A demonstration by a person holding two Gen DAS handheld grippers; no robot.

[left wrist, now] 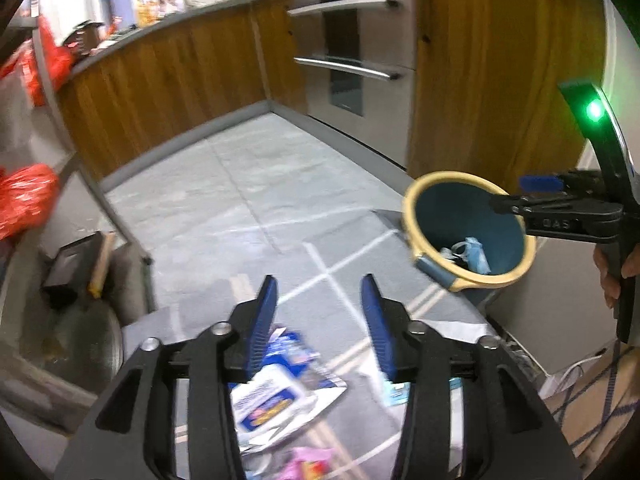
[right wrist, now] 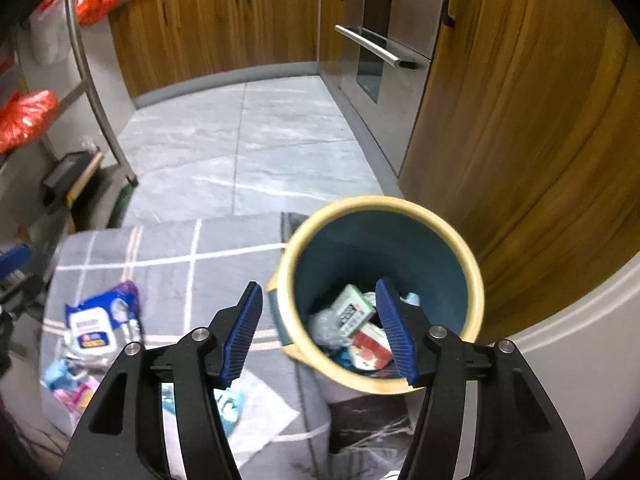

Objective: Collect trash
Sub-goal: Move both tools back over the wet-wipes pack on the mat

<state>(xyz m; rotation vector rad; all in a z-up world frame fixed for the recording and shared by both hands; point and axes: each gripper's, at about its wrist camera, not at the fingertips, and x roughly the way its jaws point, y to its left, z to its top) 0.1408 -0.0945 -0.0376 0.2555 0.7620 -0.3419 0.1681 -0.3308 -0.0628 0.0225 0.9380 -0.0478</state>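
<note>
Left tongs [left wrist: 320, 312]: blue pads apart, nothing between them; held above the grey checked rug [left wrist: 320, 216], pointing down at it.

Right tongs [right wrist: 320, 328]: pads set wide, nothing gripped; poised over the bin [right wrist: 476, 280], the right pad above its mouth, the left pad outside the rim. In the left wrist view the same tongs [left wrist: 516, 196] reach in from the right, tips at the bin's [left wrist: 412, 200] far rim; fingers of a hand [left wrist: 608, 276] show on the handle, a green light lit above.

Bin: round, cream rim, teal inside, standing at the rug's edge beside a wood cabinet [right wrist: 520, 128]. Contents: white-and-green box [right wrist: 354, 308], red-and-white box [right wrist: 372, 348], crumpled clear wrapper [right wrist: 326, 328], blue scraps.

Trash on the rug, well apart from the bin:
- blue-and-white wipes pack [right wrist: 94, 328], also seen just below the left tongs [left wrist: 272, 396], lying on silvery wrappers
- pink wrapper [right wrist: 78, 396], blurred
- light blue packet [right wrist: 232, 404] on white paper [right wrist: 268, 412], partly behind the right tongs' body

Surroundings: grey tiled floor [right wrist: 240, 136]; wood cabinets with a steel oven [right wrist: 380, 40]; metal rack [right wrist: 92, 80] at left carrying orange bags [right wrist: 24, 118]; a cluttered surface [left wrist: 160, 20] above the cabinets, blurred.
</note>
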